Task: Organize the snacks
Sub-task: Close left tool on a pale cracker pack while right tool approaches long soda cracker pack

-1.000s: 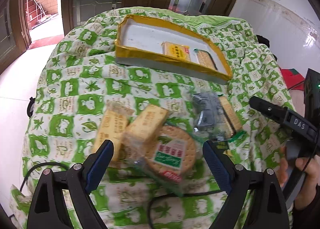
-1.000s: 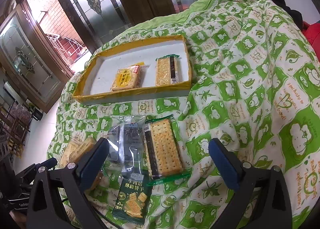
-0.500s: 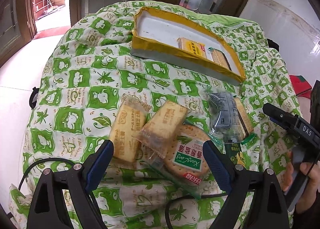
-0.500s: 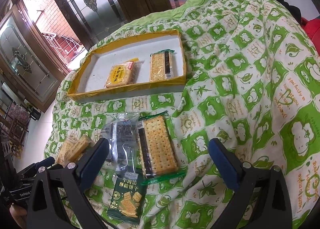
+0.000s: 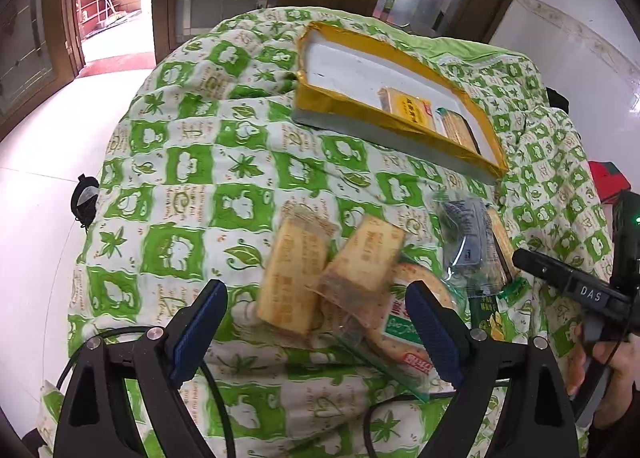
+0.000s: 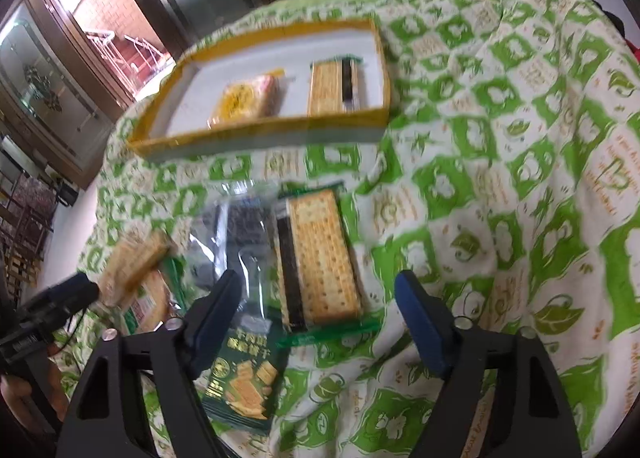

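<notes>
Here the left tongs (image 5: 314, 332) stand wide open with nothing between the blue pads, hanging low over two tan wrapped biscuit bars (image 5: 294, 278) and a round biscuit pack with a green and red label (image 5: 404, 322), touching none that I can make out. The right tongs (image 6: 318, 322) also gape empty, their blue pads either side of a clear-wrapped rectangular cracker pack with a dark stripe (image 6: 320, 258); the left pad overlaps a crinkled clear and grey packet (image 6: 236, 234) and a dark green sachet printed with gold characters and cracker pictures (image 6: 244, 378), though contact cannot be judged. All lie on the green-and-white leaf-print quilted cover (image 6: 500, 161). Farther back, the shallow yellow-rimmed white tray (image 6: 256, 129) holds a yellow wrapped cake (image 6: 244, 101) and a second striped cracker pack (image 6: 334, 87). "DAS" reads on the black body of the right tool in the left view; the round pack's script is too blurred to read. Compared with half a second ago, both views sit closer to the snacks and the right one is blurred; the snacks lie as before.
</notes>
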Demonstrator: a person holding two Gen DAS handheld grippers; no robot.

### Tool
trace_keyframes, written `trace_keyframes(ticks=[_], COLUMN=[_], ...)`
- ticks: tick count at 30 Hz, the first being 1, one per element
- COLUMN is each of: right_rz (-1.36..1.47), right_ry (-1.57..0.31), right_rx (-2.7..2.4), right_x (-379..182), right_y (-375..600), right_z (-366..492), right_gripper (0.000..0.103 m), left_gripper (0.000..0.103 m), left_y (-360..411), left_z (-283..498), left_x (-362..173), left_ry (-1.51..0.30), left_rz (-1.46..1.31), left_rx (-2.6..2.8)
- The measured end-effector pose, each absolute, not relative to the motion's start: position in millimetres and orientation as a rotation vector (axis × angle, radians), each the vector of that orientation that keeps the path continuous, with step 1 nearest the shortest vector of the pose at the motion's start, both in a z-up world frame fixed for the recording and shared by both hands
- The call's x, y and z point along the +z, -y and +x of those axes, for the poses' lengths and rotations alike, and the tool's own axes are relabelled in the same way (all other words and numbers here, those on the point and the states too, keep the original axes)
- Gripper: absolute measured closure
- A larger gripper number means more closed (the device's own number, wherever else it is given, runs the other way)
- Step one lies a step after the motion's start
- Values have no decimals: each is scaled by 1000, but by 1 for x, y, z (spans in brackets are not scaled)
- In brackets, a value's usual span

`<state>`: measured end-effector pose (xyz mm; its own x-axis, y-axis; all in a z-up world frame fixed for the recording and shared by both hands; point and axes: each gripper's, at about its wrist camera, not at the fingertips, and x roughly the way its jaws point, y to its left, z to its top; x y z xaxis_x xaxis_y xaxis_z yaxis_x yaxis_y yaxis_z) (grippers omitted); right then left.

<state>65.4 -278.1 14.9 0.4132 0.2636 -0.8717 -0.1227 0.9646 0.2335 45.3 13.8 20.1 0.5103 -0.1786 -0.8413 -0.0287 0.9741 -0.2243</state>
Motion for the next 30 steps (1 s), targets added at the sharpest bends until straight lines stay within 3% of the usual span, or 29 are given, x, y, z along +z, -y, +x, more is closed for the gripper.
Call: trace_keyframes(ticks=[12,14,16,22,30], right_rz=[82,82,84,63,-51], right_ry=[-1196,-1197,-1199,-1201,-1184], right_rx=[232,231,227,220,237], right_x=[-3,-4,-5,-8,-16], right_y=[270,269,269,265,232], right_z=[68,69,70,77,94], right_gripper=[35,35,35,37,37], left_gripper=[10,13,23,34,35], left_y=[19,26,30,41,49], left_z=[70,77,84,95,104], left_x=[16,10,5,1,-5], left_ry=[-1071,-1090,-1113,-1135,-1143], left_rz=[-82,-33,-14,39,21], left_rx=[-181,-190,-208,-241,-261])
